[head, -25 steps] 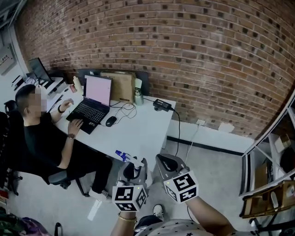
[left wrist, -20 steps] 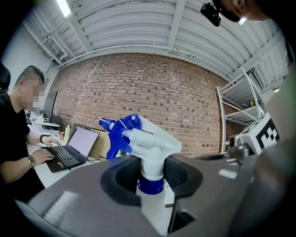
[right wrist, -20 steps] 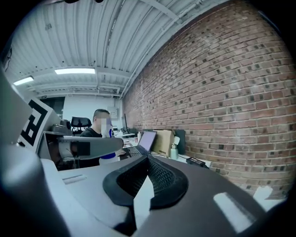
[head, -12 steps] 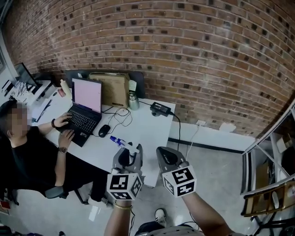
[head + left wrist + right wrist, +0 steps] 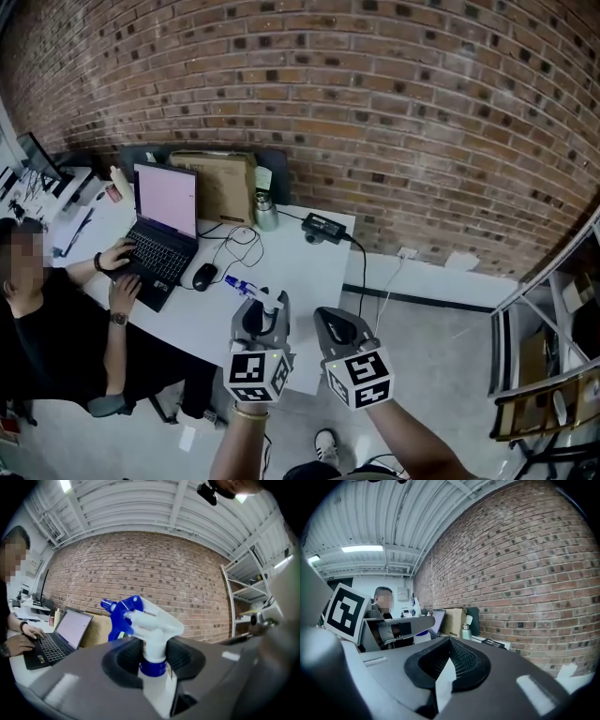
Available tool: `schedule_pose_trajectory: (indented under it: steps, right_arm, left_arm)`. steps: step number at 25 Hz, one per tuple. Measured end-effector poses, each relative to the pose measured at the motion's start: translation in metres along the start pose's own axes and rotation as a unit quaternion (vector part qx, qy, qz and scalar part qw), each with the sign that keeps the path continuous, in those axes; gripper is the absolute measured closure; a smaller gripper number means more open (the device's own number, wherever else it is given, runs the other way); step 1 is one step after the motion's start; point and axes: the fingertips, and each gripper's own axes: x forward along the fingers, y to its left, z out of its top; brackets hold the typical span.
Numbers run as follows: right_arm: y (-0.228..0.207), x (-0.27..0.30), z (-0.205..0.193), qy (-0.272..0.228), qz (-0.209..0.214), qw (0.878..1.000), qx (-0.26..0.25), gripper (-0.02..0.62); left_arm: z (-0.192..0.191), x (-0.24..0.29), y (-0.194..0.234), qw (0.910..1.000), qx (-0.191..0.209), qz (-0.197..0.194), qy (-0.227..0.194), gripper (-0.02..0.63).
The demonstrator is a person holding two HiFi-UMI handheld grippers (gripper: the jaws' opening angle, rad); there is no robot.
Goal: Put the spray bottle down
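The spray bottle (image 5: 149,626) has a white head, a blue trigger and nozzle and a blue collar. My left gripper (image 5: 153,657) is shut on its neck, and the nozzle points left toward the laptop. In the head view the spray bottle (image 5: 249,289) hangs over the near part of the white desk (image 5: 291,267), with the left gripper (image 5: 262,312) behind it. Beside it on the right, my right gripper (image 5: 336,325) has its jaws together with nothing in them. In the right gripper view the right gripper (image 5: 449,662) shows its black pads meeting.
A person (image 5: 52,323) sits at the desk's left typing on a laptop (image 5: 161,223). A mouse (image 5: 203,276), cables, a cardboard box (image 5: 223,184), a metal flask (image 5: 266,212) and a power adapter (image 5: 323,228) lie further back. A brick wall stands behind, metal shelving (image 5: 548,361) at right.
Both grippers have moved forward toward the desk, the left still holding the bottle. The bottle now hangs over the desk's near part instead of off its corner.
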Motion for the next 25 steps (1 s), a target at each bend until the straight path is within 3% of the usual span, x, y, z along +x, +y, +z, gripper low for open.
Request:
schedule_pose_trajectory:
  steps: [14, 19, 25]
  right_arm:
    - [0.007, -0.012, 0.002, -0.005, 0.001, 1.0, 0.003, 0.597]
    - [0.015, -0.019, 0.002, -0.007, 0.007, 1.0, -0.002, 0.597]
    - [0.022, -0.031, 0.002, -0.005, 0.011, 1.0, -0.009, 0.597]
  left_arm:
    - [-0.013, -0.008, 0.009, 0.9991, 0.007, 0.026, 0.032, 0.476]
    - [-0.021, -0.013, 0.008, 0.9983, 0.008, 0.026, 0.052, 0.406]
    - [-0.025, -0.028, 0.01, 0.9971, -0.005, 0.043, 0.063, 0.374]
